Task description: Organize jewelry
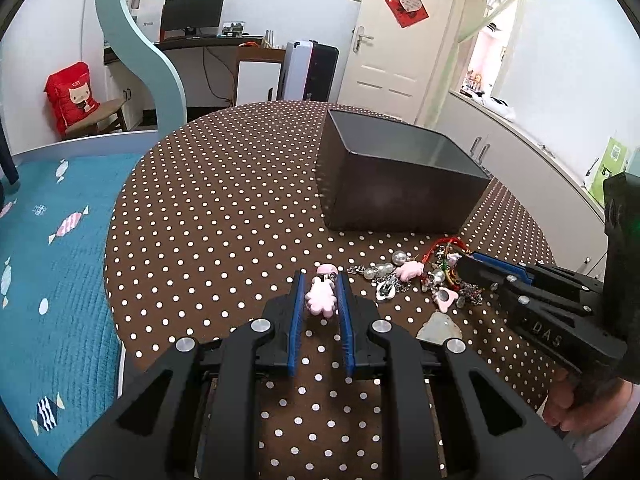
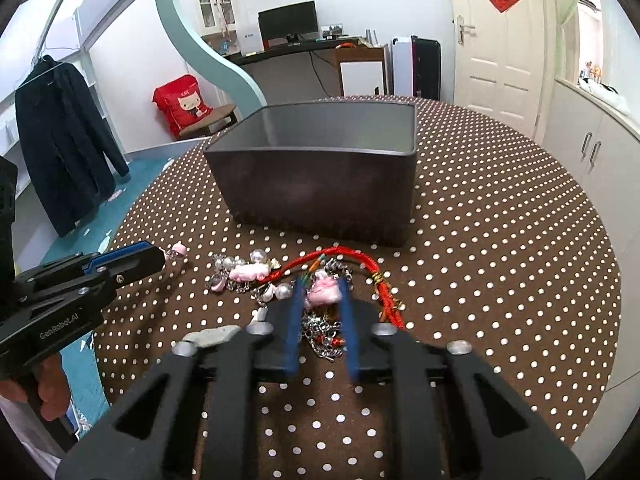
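Observation:
A dark grey open box (image 1: 400,184) stands on the polka-dot table; it also shows in the right wrist view (image 2: 320,184). A heap of jewelry (image 1: 416,280) lies in front of the box: pearls, chains, pink charms and a red cord (image 2: 360,264). My left gripper (image 1: 320,292) has its blue-padded jaws around a pink charm (image 1: 320,300) on a small chain, touching or nearly touching it. My right gripper (image 2: 322,296) has its jaws around another pink charm (image 2: 322,292) above a chain (image 2: 324,336); this view is blurred. Each gripper shows in the other's view, the right (image 1: 476,268) and the left (image 2: 156,258).
The round table (image 1: 224,216) has a brown cloth with white dots. A grey flat stone-like piece (image 1: 438,326) lies near the heap. A bed with a blue cover (image 1: 52,256) lies left of the table. White cabinets (image 2: 592,160) stand to the right.

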Available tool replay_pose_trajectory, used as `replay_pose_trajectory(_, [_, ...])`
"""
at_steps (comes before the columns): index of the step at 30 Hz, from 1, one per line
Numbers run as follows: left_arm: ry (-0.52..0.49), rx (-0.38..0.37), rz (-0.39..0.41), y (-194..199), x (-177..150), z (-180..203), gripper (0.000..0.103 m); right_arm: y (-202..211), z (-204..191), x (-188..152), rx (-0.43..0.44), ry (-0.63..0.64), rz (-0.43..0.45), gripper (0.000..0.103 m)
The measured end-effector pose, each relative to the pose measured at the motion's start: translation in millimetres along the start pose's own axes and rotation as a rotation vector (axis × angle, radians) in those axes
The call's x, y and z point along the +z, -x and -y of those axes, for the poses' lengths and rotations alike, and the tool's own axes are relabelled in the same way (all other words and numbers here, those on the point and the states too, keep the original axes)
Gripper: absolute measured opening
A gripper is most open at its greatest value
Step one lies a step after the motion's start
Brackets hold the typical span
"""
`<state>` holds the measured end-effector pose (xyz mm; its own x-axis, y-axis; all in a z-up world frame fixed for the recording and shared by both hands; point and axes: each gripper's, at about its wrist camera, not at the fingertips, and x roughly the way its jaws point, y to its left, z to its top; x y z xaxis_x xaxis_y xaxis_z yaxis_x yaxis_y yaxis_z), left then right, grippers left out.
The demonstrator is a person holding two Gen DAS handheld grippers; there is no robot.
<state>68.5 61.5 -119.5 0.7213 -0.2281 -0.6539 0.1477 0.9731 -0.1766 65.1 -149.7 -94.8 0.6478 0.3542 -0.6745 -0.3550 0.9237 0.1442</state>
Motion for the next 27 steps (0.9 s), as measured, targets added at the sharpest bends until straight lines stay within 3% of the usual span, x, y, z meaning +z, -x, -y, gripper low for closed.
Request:
replay_pose_trajectory(13, [0.007,-0.013,0.016,8.2,6.7,3.7,0.016,15.4,7.0,2.4,0.024,-0.025,0.050,0.006])
replay_pose_trajectory(27, [-0.005,-0.020,0.166,34.5,45.7,24.6,0.016,45.2,21.6,39.5,0.055,-0.048,0.172,0.006])
